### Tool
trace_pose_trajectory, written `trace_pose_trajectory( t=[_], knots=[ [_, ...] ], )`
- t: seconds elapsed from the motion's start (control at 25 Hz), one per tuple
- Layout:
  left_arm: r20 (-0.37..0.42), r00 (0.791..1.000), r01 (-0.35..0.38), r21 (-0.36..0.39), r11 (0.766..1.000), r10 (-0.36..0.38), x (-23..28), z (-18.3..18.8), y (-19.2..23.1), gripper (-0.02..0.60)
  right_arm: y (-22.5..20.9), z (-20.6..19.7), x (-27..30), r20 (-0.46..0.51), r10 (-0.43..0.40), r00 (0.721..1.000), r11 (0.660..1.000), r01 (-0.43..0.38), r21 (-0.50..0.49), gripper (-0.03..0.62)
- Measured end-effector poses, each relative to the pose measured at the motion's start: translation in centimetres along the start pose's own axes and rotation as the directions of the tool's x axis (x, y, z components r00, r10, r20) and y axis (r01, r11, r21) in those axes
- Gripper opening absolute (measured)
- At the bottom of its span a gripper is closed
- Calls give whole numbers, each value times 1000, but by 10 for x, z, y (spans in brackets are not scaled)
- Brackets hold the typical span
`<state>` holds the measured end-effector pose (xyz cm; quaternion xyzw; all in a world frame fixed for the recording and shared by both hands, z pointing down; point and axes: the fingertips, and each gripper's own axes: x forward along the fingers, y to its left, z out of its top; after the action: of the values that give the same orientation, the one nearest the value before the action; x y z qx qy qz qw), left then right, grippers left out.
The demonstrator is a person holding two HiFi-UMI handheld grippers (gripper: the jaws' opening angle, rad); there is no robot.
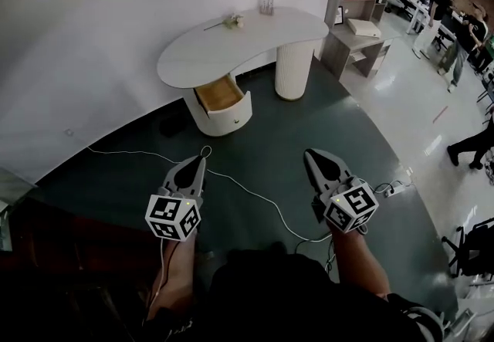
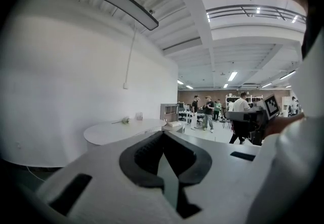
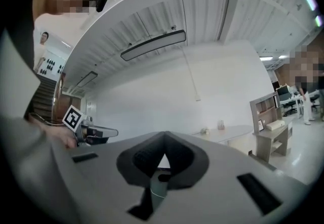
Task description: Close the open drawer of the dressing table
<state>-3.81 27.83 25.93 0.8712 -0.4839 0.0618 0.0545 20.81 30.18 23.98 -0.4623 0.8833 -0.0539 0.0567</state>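
Note:
The white dressing table (image 1: 231, 43) stands against the curved wall, far ahead of me. Its rounded left pedestal has a drawer (image 1: 219, 93) pulled out, with the wooden inside showing. My left gripper (image 1: 203, 157) and right gripper (image 1: 310, 154) are held side by side over the dark floor, well short of the table. Both are shut with nothing between the jaws. In the left gripper view the jaws (image 2: 163, 136) meet, with the table top (image 2: 121, 129) beyond them. In the right gripper view the jaws (image 3: 163, 139) also meet and the table (image 3: 228, 132) shows at the right.
A white cable (image 1: 247, 190) runs across the floor between me and the table, ending at a power strip (image 1: 390, 187). A grey shelf desk (image 1: 356, 12) stands right of the table. A flower (image 1: 231, 21) and a glass (image 1: 266, 5) sit on the top. People (image 1: 463, 39) stand far right.

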Motion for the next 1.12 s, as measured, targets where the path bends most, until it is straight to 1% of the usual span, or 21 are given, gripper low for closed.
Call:
trace_pose_trajectory(
  t=[0.12, 0.24, 0.36, 0.44, 0.6, 0.72, 0.88, 1.0, 1.12],
  knots=[
    [-20, 1000, -5, -20, 1000, 4, 0, -12, -14, 9, -2, -8, -14, 2, 23, 1000, 999, -23, 40, 5],
    [-43, 999, -7, -29, 1000, 6, 2, -19, -32, 9, -14, -20, -29, -26, 21, 999, 999, -20, 47, 5],
    [-48, 999, -13, -26, 1000, 12, 4, -19, -45, 9, -23, -29, -37, -50, 32, 998, 997, -29, 76, 5],
    [-55, 998, -18, -29, 999, 16, 6, -23, -48, 9, -25, -34, -37, -61, 48, 997, 995, -43, 86, 5],
    [-76, 997, -23, -64, 998, 19, 12, -36, -45, 9, -26, -40, -33, -95, 71, 993, 994, -62, 93, 5],
    [-68, 997, -30, -89, 996, 24, 29, -38, -28, 9, -33, -49, -12, -133, 77, 988, 993, -64, 101, 5],
    [-34, 999, -32, -113, 993, 28, 61, -34, 10, 9, -39, -54, 32, -166, 99, 981, 991, -83, 101, 5],
    [-9, 1000, -23, -118, 993, 22, 86, -27, 43, 9, -45, -47, 76, -170, 104, 980, 993, -93, 69, 5],
    [11, 1000, -13, -131, 991, 15, 117, -17, 83, 9, -55, -40, 130, -159, 100, 982, 993, -87, 83, 5]
  ],
)
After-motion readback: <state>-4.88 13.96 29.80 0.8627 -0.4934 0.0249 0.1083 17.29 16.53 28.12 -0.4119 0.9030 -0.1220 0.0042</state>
